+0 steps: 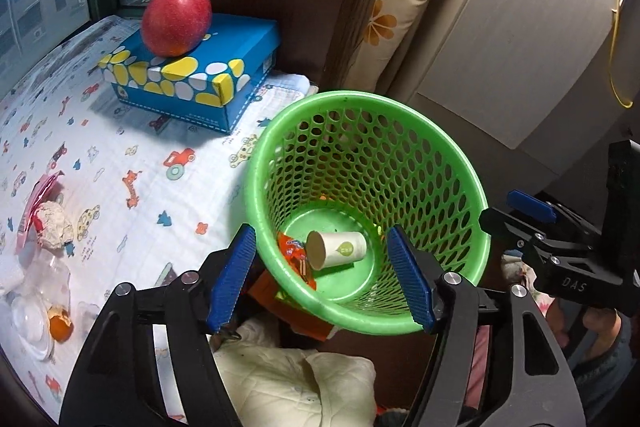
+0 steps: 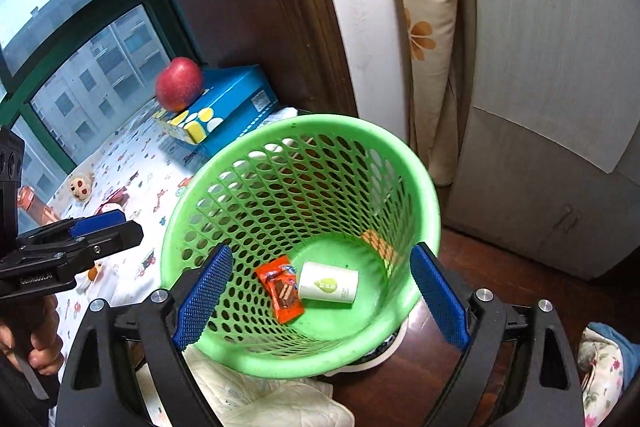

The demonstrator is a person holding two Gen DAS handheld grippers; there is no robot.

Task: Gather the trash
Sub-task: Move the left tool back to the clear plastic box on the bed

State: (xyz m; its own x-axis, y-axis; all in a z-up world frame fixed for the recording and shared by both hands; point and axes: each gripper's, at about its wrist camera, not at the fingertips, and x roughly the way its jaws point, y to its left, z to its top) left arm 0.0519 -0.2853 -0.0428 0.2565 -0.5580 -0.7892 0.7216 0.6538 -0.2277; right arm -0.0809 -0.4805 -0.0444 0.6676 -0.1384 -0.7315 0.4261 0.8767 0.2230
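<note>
Two pieces of trash, a paper cup [image 1: 337,249] and an orange wrapper [image 1: 295,256], lie in the green basket [image 1: 472,187], below the left hand-held gripper [image 1: 324,281], jaws parted and empty. Right hand-held gripper [image 2: 320,301] gapes wide above it, holding nothing.

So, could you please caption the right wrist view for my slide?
Open right gripper above green basket holding a paper cup and orange wrapper.
</note>
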